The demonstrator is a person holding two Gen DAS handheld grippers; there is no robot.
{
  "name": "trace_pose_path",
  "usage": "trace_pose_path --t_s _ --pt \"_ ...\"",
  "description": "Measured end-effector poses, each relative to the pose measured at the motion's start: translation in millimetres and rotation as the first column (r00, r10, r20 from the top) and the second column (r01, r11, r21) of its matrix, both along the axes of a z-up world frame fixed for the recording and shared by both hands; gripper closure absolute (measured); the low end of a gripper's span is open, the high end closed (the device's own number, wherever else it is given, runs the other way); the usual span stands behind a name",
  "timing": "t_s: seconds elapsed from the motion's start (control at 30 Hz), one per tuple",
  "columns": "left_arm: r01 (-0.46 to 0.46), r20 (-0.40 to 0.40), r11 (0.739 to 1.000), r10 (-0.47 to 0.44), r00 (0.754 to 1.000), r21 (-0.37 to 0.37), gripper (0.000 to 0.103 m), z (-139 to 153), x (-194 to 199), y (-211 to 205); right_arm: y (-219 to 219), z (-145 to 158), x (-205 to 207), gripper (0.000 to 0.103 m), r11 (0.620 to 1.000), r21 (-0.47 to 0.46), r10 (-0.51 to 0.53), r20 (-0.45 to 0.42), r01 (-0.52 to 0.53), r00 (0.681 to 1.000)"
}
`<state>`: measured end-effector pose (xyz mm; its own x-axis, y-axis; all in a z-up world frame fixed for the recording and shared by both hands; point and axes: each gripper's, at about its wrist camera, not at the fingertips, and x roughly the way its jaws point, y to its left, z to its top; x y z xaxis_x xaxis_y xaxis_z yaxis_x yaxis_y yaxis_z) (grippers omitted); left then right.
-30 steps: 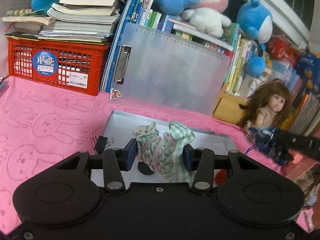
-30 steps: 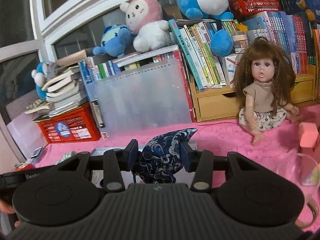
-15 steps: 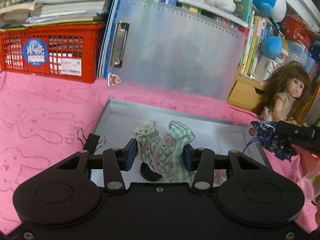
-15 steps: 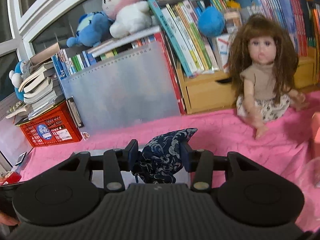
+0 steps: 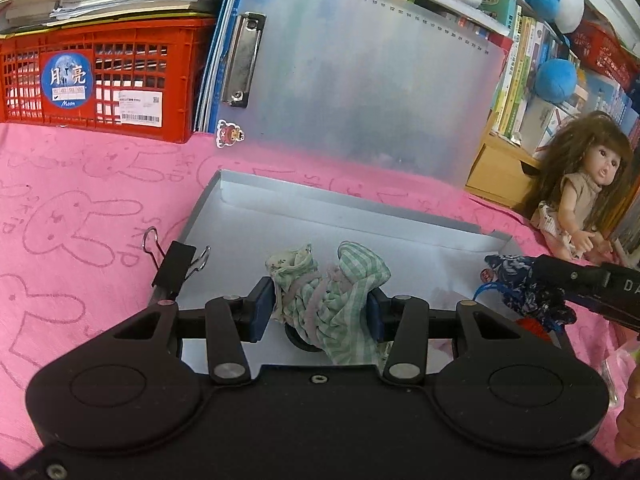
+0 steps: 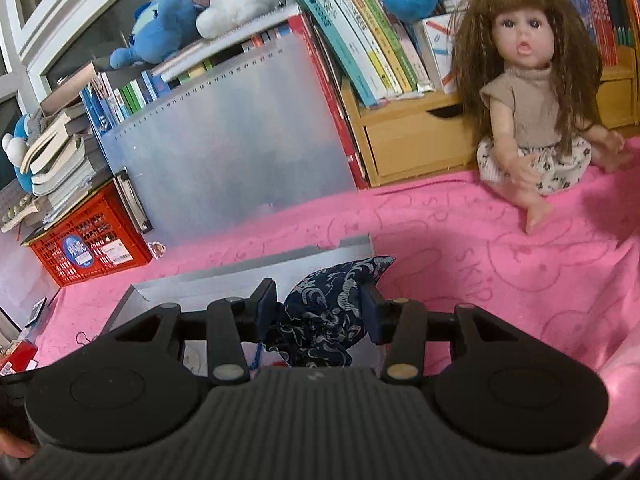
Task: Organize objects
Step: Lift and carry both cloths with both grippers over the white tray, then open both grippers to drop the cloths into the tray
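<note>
red crate sticker: "Moon" | left claw grips green checked cloth

Bright, even indoor light, soft shadows, strong fisheye bending at edges, mostly sharp focus

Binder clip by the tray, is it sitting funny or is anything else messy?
The black binder clip is perched crookedly on the gray tray's left rim, half on the pink cloth. Nothing looks spilled or broken.
</note>
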<state>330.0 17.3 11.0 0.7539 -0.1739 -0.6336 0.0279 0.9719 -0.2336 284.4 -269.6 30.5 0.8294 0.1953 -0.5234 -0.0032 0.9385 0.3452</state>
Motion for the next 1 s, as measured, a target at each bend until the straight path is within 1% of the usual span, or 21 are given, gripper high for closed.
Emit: trace_pose_path --t_s 0.5,0.77,1.0 --pt "0.019 0.017 1.000 -0.020 1.000 0.018 0.058 -3.1 -1.3 -2.3 4.7 -15.7 3.2 0.054 1.000 -0.004 0.014 -0.031 -0.014 0.999" --pt "0.020 0.018 1.000 -0.021 1.000 0.023 0.058 -4.2 -1.7 -3.1 4.1 -19.8 3.6 0.053 1.000 0.008 0.010 -0.043 -0.010 0.999" --pt "0.020 0.016 1.000 -0.020 1.000 0.024 0.058 -3.9 -1.9 -3.0 6.1 -19.9 3.5 0.052 1.000 -0.007 0.013 -0.041 -0.013 0.999"
